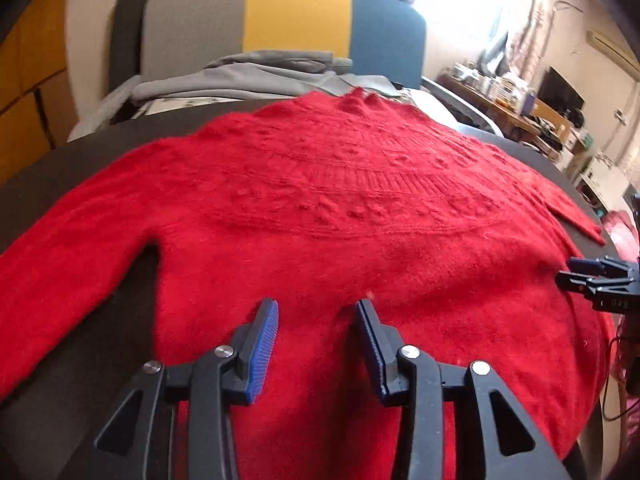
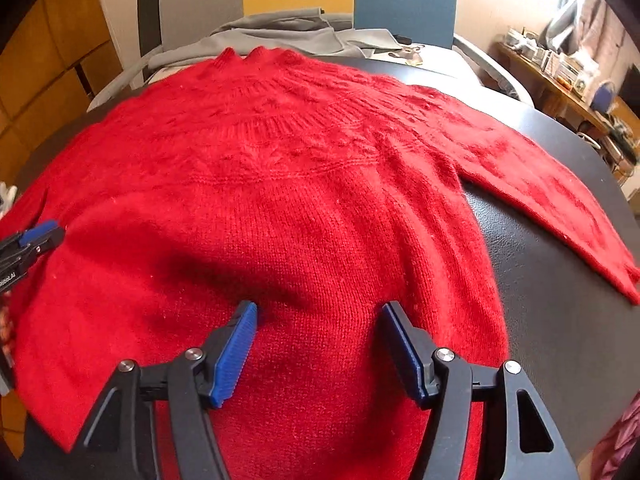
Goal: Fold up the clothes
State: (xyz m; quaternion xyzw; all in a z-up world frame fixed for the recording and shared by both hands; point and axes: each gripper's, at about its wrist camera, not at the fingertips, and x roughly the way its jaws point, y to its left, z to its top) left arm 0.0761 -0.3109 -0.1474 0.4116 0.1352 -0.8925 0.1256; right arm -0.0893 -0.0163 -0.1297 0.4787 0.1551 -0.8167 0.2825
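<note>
A red knitted wool sweater (image 2: 288,200) is seen spread flat across a dark leather-covered table (image 2: 560,300), collar at 12 o'clock, one sleeve stretched toward 3 o'clock and the other toward 9. No fold is visible in it. The left gripper (image 1: 318,308) and right gripper (image 2: 320,312) are held over the body panel, jaws apart, nothing grasped. Every fold is judged outstanding.

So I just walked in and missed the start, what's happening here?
A person holds two grippers over a red sweater spread flat on a dark table, sleeves out to the sides. The left gripper and right gripper both have open jaws and grip nothing. No fold shows yet. Grey clothes lie behind.
</note>
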